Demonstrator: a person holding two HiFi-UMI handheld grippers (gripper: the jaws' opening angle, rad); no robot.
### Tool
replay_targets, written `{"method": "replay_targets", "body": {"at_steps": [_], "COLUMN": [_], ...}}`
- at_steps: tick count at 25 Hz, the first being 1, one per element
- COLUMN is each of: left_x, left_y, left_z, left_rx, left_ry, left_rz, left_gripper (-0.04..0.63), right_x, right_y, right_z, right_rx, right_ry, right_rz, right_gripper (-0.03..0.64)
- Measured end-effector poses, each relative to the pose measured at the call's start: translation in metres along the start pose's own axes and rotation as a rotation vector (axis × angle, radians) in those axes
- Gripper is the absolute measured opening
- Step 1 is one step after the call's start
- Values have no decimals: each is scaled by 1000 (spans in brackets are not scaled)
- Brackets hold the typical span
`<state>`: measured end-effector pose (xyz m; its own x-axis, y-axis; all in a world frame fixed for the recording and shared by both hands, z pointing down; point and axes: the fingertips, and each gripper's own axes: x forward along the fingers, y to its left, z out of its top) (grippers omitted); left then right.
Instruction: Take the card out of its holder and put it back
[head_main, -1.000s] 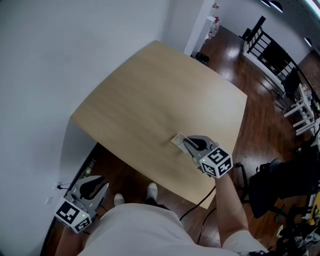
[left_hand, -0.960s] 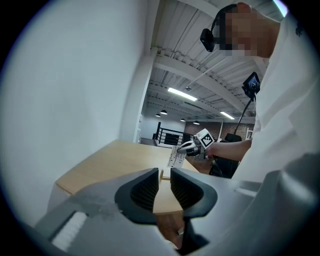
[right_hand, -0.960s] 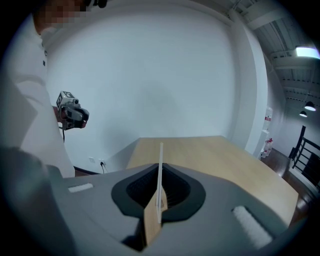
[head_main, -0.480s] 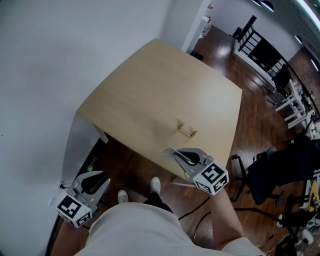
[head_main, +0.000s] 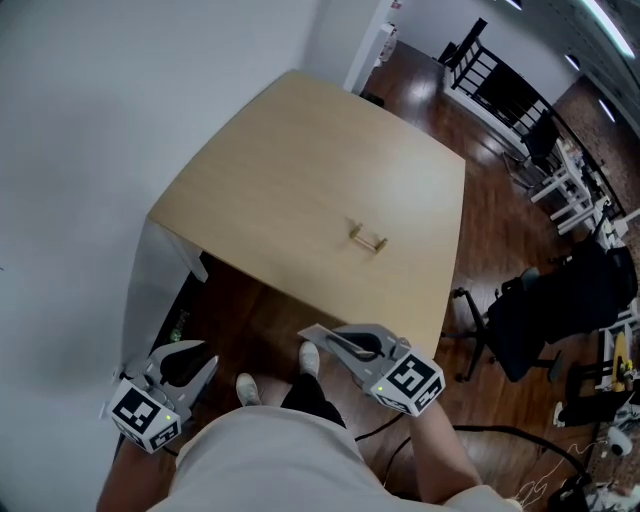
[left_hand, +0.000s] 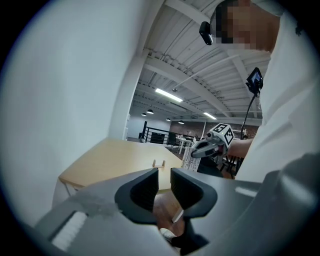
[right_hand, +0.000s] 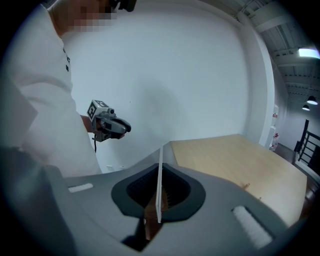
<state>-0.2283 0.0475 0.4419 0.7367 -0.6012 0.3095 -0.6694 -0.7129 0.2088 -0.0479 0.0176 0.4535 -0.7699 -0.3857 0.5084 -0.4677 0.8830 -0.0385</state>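
A small wooden card holder (head_main: 367, 238) stands bare on the light wooden table (head_main: 300, 160); it also shows as a small frame (left_hand: 159, 163) in the left gripper view. My right gripper (head_main: 335, 345) hangs off the table's near edge, over the floor, shut on a thin white card (head_main: 313, 333). In its own view the card (right_hand: 160, 160) stands edge-on between the jaws (right_hand: 160, 175). My left gripper (head_main: 190, 368) is low at the left beside my body, jaws a narrow gap apart with nothing between them (left_hand: 164, 186).
A white wall runs along the table's left side. Dark wood floor lies below, with my shoes (head_main: 308, 358) at the table's edge. A black office chair (head_main: 545, 320) stands to the right, with more chairs and a railing (head_main: 500, 90) beyond.
My right gripper has pulled back from the holder toward my body with the card in it, past the table's near edge. The holder is left bare. The left gripper shifted a little.
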Motion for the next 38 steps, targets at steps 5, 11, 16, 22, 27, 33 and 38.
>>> {"method": "replay_targets", "body": {"at_steps": [5, 11, 16, 22, 27, 33, 38], "left_x": [1, 8, 24, 57, 94, 135, 164], "left_y": [-6, -11, -8, -4, -3, 2, 1], "left_z": [-1, 5, 6, 24, 37, 49, 54], "left_rx": [26, 28, 23, 7, -1, -13, -25], "left_ry": [6, -20, -14, -18, -16, -5, 10], "left_rz": [-17, -32, -5, 37, 75, 113, 157], "left_gripper": [79, 70, 95, 95, 95, 95, 95], "right_x": [-5, -11, -18, -29, -34, -27, -19], "right_y": [4, -21, -65, -140, -203, -275, -325], "right_z": [-1, -2, -8, -7, -10, -20, -36], "right_rx": [0, -5, -5, -23, -37, -49, -41], "right_ry": [2, -3, -5, -2, -3, 2, 11], "right_rz": [-9, -28, -51, -75, -80, -78, -60], "right_gripper": [20, 21, 20, 20, 20, 20, 20]}}
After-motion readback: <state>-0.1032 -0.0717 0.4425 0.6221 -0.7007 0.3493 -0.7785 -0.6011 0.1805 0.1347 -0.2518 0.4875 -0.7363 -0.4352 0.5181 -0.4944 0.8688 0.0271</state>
